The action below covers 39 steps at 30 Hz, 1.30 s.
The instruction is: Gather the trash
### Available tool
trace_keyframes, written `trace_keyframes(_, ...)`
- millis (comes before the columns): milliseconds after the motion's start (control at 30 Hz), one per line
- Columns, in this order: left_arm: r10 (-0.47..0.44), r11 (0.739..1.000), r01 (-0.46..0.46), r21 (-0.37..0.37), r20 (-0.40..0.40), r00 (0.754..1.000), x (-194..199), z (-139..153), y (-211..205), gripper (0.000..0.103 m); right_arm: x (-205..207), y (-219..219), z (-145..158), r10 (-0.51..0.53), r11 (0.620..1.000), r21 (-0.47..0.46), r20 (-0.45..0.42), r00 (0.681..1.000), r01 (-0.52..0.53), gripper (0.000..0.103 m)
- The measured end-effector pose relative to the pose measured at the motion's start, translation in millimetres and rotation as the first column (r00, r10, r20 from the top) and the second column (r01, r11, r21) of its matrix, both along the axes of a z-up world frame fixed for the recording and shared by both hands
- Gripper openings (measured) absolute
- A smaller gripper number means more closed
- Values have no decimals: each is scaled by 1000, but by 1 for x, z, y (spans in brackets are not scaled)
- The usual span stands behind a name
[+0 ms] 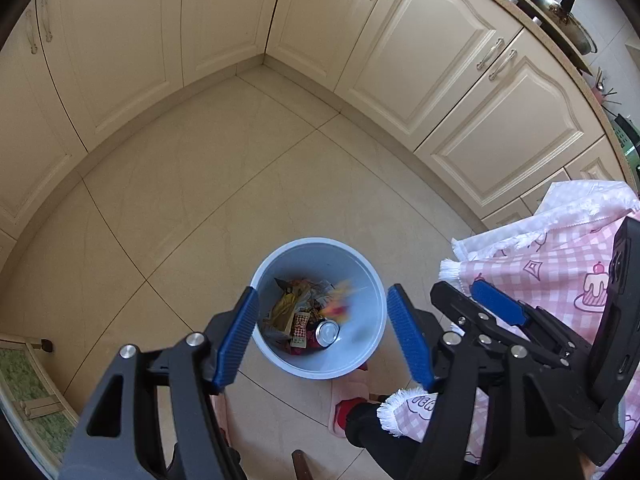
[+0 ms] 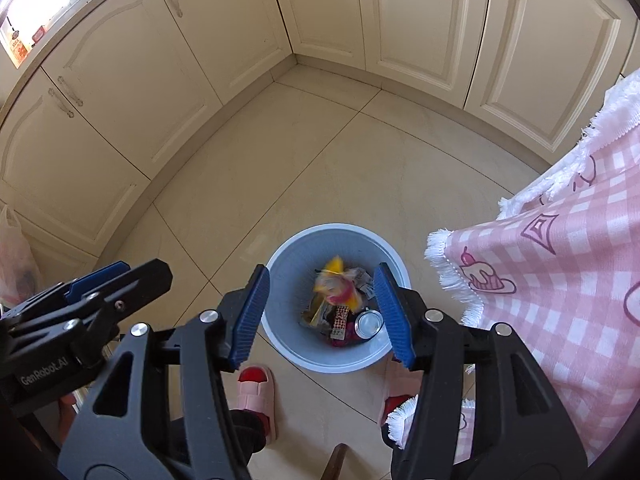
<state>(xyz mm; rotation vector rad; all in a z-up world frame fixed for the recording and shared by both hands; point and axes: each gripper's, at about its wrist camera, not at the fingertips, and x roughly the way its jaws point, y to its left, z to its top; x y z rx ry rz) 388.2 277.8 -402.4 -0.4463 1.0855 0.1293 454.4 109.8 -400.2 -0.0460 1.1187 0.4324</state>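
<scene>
A light blue trash bin [image 1: 360, 272] stands on the tiled floor below both grippers; it also shows in the right wrist view [image 2: 292, 276]. It holds wrappers and a silver can [image 1: 327, 331] [image 2: 369, 322]. A yellow-and-red wrapper [image 2: 336, 284] is motion-blurred in mid-air inside the bin, also blurred in the left wrist view [image 1: 340, 300]. My left gripper [image 1: 322, 336] is open and empty above the bin. My right gripper [image 2: 322, 312] is open and empty above the bin. The right gripper also shows in the left wrist view [image 1: 496, 308].
Cream cabinet doors [image 1: 452, 60] line the corner behind the bin. A table with a pink checked cloth [image 2: 568, 280] hangs at the right, close to the bin. The person's pink slippers [image 2: 258, 396] stand beside the bin. A plastic bag [image 2: 16, 256] sits at the far left.
</scene>
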Motion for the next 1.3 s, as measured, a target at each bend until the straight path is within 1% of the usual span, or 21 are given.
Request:
trace_keyframes(133, 7, 1000, -7, 0, 6, 1000, -4, 8, -1, 67, -7, -2, 10, 3, 1000, -15, 25, 1000, -3, 54)
trace_keyframes(200, 10, 1000, -10, -6, 12, 1000, -8, 17, -3, 67, -12, -5, 19, 6, 999, -35, 50, 999, -4, 54)
trace_keyframes(300, 9, 1000, -9, 4, 38, 999, -14, 33, -8, 69, -24, -10, 39, 13, 997, -71, 105, 994, -5, 58)
trace_keyframes(400, 11, 999, -13, 32, 85, 996, -28, 62, -14, 70, -39, -18, 63, 18, 996, -88, 160, 987, -4, 60)
trace_keyframes(467, 2, 998, -9, 55, 121, 993, -38, 83, -20, 70, -51, -26, 83, 16, 996, -88, 196, 980, 1, 63)
trace_keyframes(567, -11, 995, -7, 96, 189, 982, -59, 119, -33, 72, -73, -43, 118, -3, 997, -72, 266, 964, 22, 68)
trace_keyframes(600, -15, 994, -7, 108, 207, 978, -64, 129, -37, 74, -83, -51, 131, -11, 998, -62, 293, 956, 31, 69)
trace_keyframes(700, -42, 988, -5, 154, 296, 954, -95, 173, -59, 78, -114, -70, 165, -29, 998, -42, 356, 934, 47, 72)
trace_keyframes(767, -56, 985, -4, 172, 341, 938, -113, 195, -69, 79, -134, -83, 187, -40, 998, -33, 402, 915, 58, 75)
trace_keyframes(833, -70, 980, -9, 199, 390, 918, -135, 220, -84, 83, -161, -99, 213, -49, 997, -25, 461, 886, 68, 77)
trace_keyframes(900, -82, 975, -19, 223, 437, 896, -159, 245, -99, 84, -185, -116, 236, -59, 997, -20, 514, 855, 81, 78)
trace_keyframes(967, -87, 971, -30, 237, 468, 879, -176, 264, -111, 85, -208, -134, 255, -77, 996, 1, 551, 831, 92, 80)
trace_keyframes(1033, -106, 967, -30, 251, 508, 855, -199, 283, -127, 88, -229, -152, 271, -101, 994, 17, 586, 804, 113, 82)
trace_keyframes(1100, -138, 961, -20, 275, 542, 829, -221, 303, -144, 88, -249, -169, 286, -128, 990, 37, 610, 782, 133, 83)
trace_keyframes(1133, -154, 958, -13, 285, 554, 818, -231, 311, -153, 89, -259, -180, 293, -141, 989, 49, 619, 772, 141, 83)
trace_keyframes(1167, -167, 957, -5, 291, 565, 808, -240, 316, -159, 89, -272, -191, 302, -159, 986, 61, 635, 756, 156, 84)
trace_keyframes(1200, -192, 955, 13, 296, 583, 790, -252, 325, -168, 90, -283, -200, 308, -172, 984, 71, 647, 743, 165, 85)
trace_keyframes(1267, -218, 950, 25, 312, 603, 768, -269, 336, -181, 91, -305, -214, 318, -195, 979, 91, 668, 718, 181, 86)
trace_keyframes(1300, -232, 943, 20, 331, 618, 751, -281, 344, -189, 92, -318, -223, 325, -212, 975, 105, 683, 699, 194, 87)
